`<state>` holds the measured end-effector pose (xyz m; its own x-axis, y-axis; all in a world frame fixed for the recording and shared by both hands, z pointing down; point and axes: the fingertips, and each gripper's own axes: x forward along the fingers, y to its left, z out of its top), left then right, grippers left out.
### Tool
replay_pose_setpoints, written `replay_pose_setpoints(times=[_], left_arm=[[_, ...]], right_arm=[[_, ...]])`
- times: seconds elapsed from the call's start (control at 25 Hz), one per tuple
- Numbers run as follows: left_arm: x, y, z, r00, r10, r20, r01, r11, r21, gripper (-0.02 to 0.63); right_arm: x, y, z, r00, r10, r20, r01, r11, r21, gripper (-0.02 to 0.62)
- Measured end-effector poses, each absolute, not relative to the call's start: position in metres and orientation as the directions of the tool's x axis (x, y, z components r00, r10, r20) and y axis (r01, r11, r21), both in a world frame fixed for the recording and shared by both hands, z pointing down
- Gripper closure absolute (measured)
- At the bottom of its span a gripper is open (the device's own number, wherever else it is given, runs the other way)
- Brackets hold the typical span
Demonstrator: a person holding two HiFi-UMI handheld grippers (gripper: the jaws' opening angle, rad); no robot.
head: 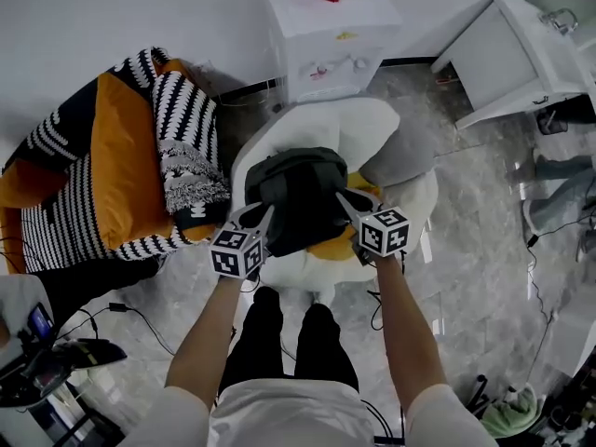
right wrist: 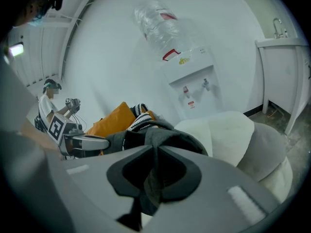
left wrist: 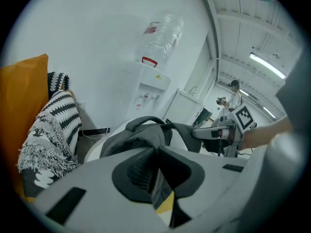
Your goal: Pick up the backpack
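A dark grey backpack [head: 300,198] hangs between my two grippers above a white round chair [head: 372,124]. My left gripper [head: 264,220] grips its left side and my right gripper [head: 345,203] its right side. In the left gripper view the jaws [left wrist: 156,171] are shut on a fold of the backpack [left wrist: 146,135], and the right gripper [left wrist: 214,132] shows beyond the bag. In the right gripper view the jaws [right wrist: 154,171] pinch the backpack [right wrist: 163,137] fabric, with the left gripper [right wrist: 87,142] on the far side. A yellow cushion [head: 333,246] peeks out under the bag.
A white water dispenser [head: 326,35] stands against the wall behind the chair. A sofa with orange and black-and-white striped cushions [head: 121,156] lies to the left. A white cabinet [head: 521,54] is at the right. Cables [head: 130,313] run over the marble floor.
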<state>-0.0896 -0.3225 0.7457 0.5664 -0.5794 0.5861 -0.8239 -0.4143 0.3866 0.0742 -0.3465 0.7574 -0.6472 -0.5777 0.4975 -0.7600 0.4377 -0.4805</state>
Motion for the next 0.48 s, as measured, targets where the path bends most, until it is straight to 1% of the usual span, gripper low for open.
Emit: replay_pose_setpoints(times=[0.48], left_arm=[[-0.082,-0.29,0.72,0.561,-0.558,0.612,-0.828,-0.389,0.404,0.581]], right_arm=[[0.087,-0.318,0.727,-0.654,-0.563,0.506,-0.753,0.417,-0.509,0.563]])
